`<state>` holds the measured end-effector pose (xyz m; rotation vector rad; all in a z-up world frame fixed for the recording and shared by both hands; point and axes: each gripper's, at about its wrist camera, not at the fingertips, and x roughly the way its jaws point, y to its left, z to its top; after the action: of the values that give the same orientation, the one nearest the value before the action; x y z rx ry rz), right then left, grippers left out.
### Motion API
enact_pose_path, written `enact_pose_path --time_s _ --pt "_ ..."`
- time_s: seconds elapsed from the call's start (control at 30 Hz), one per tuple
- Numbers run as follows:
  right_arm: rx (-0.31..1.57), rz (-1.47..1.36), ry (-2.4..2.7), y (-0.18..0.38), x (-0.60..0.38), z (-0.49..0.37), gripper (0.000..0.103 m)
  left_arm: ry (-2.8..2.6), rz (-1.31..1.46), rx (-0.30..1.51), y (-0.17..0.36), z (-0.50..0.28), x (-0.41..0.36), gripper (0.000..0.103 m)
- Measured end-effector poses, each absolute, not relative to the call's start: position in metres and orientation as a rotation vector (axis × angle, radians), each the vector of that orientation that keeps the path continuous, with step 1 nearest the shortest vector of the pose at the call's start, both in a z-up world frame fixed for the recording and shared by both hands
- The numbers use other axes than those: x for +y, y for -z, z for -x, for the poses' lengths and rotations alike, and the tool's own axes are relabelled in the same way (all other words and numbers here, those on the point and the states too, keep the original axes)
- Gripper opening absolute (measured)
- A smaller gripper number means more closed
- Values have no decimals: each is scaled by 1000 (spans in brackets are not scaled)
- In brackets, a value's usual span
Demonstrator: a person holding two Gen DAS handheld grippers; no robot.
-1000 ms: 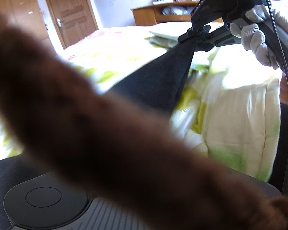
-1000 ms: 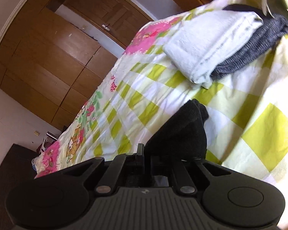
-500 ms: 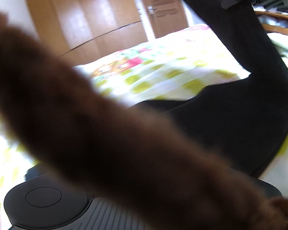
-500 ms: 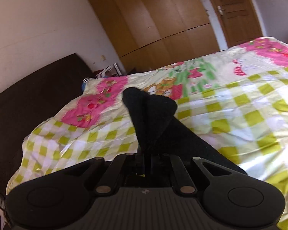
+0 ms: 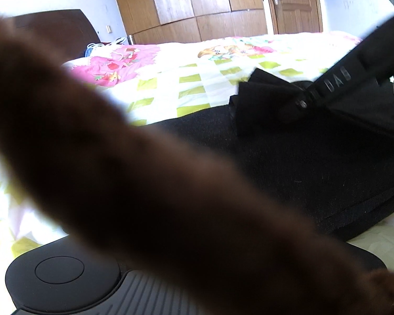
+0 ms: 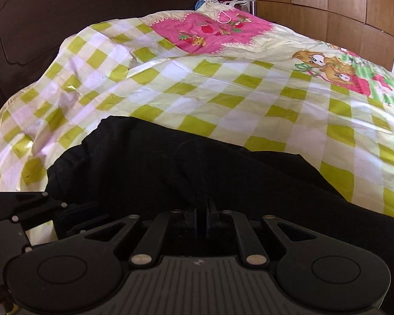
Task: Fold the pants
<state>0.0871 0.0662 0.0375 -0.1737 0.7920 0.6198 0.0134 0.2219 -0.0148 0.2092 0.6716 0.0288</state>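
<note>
While pants (image 6: 223, 173) lie on bedspread (image 6: 223, 89), right gripper (image 6: 202, 210) pinches them.

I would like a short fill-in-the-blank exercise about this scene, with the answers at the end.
1. The pants lying on the bed are ____ in colour.
2. The right gripper is shut on the ____.
3. The checks on the bedspread are white and ____.
4. In the left wrist view, a blurred ____ shape covers much of the picture, hiding the left gripper's fingers.

Missing words: black; pants; green; brown
</note>
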Motion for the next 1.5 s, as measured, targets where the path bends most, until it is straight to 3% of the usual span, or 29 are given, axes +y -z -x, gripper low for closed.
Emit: enact_pose_path --time_s 0.23,0.4,0.5,0.7,1.03,1.1,1.17,1.23,1.5 --pt "714 169 -568 -62 73 -87 24 -2 -172 651 16 -3 234 20" --pt "531 110 -581 -112 91 -82 24 6 -115 640 21 2 238 17" --pt "475 146 -651 -111 131 -77 23 11 -86 637 24 4 242 17" --pt "674 237 -819 -47 191 -78 24 12 -124 636 28 8 241 18" --pt "521 188 -920 -83 190 -65 23 13 -73 647 28 8 246 17" --pt "587 234 -984 -63 212 -64 24 11 -75 649 27 8 245 17" --pt "770 268 -1026 -41 228 -75 24 4 -118 645 28 12 241 17" --pt "871 249 -1037 -28 224 -81 27 2 -131 646 27 15 238 17" --pt "828 103 -1007 -70 123 -77 32 4 -65 645 1 36 250 18"
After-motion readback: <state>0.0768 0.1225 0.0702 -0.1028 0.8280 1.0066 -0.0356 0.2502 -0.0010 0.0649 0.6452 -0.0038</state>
